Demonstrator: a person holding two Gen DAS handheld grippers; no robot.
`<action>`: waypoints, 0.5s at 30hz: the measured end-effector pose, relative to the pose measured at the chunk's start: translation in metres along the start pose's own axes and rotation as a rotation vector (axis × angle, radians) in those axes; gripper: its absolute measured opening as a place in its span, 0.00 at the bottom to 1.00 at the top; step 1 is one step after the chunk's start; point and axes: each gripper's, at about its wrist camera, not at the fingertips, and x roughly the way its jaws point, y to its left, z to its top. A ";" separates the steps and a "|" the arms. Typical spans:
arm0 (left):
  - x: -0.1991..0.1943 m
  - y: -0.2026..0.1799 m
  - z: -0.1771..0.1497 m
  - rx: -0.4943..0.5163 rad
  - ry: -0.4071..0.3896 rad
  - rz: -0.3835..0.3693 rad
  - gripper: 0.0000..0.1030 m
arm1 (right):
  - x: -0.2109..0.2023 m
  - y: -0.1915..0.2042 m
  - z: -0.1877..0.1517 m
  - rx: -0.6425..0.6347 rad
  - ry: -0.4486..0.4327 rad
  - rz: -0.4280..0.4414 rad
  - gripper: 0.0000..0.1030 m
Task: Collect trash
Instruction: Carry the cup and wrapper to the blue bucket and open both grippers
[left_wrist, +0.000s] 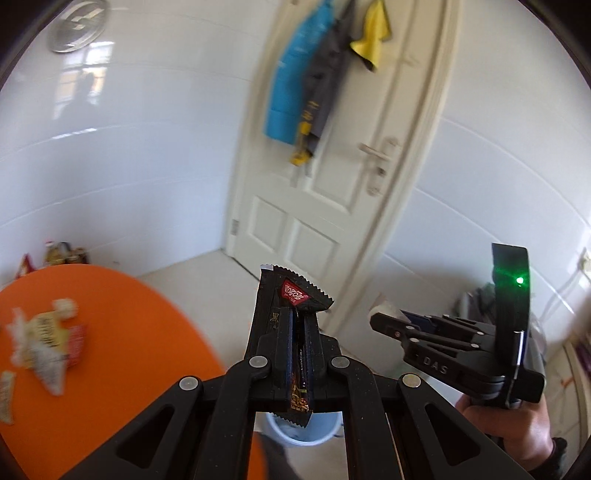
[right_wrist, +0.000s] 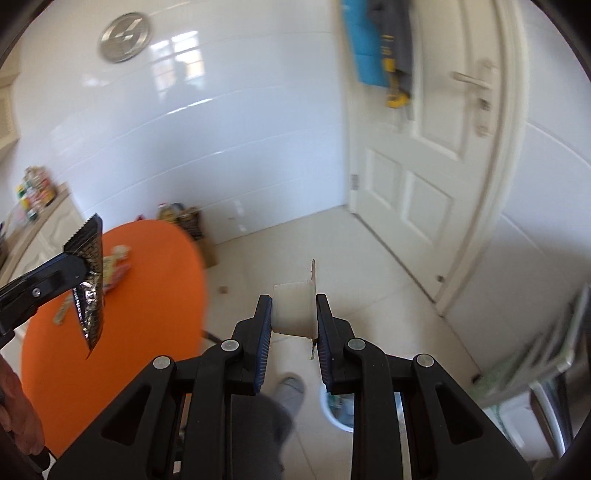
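- The white door (left_wrist: 314, 192) is shut, with a blue and grey cloth (left_wrist: 295, 85) and a yellow cloth (left_wrist: 373, 40) hanging on it. A round silver clock (right_wrist: 125, 37) hangs on the shiny white wall.
- The round orange table (left_wrist: 122, 343) is on the left side. Some trash (left_wrist: 48, 339) is on it, crumpled paper and wrappers, so I think the job is not done.
- The white bin (left_wrist: 303, 430) sits on the floor, low down, right under the grippers. Both grippers are up in the air above it, so I think the next thing is to let the trash fall in.
- A foot in a grey slipper (right_wrist: 290, 391) stands just beside the bin. It should not get in the way of the drop.
- The left gripper (left_wrist: 299, 325) is squeezed tight on a black snack wrapper (left_wrist: 291, 295). The wrapper has a red patch and zigzag ends, and it sticks out above and below the fingers.
- The right gripper (right_wrist: 293, 314) is squeezed on a small white plastic cup (right_wrist: 293, 310). The cup lies on its side, with its peeled lid (right_wrist: 314, 273) sticking up by the right finger.
- The wrapper is thin and floppy, so it may stick to the pads when the fingers open.
- Bottles and packets (right_wrist: 35, 188) sit on a counter far to the left.
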 end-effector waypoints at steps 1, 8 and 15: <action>0.014 -0.010 -0.001 0.009 0.025 -0.023 0.01 | 0.003 -0.015 -0.002 0.020 0.010 -0.022 0.22; 0.110 -0.049 -0.009 0.034 0.213 -0.104 0.01 | 0.048 -0.092 -0.027 0.147 0.116 -0.078 0.22; 0.205 -0.062 -0.020 0.006 0.427 -0.111 0.02 | 0.115 -0.141 -0.056 0.246 0.247 -0.073 0.23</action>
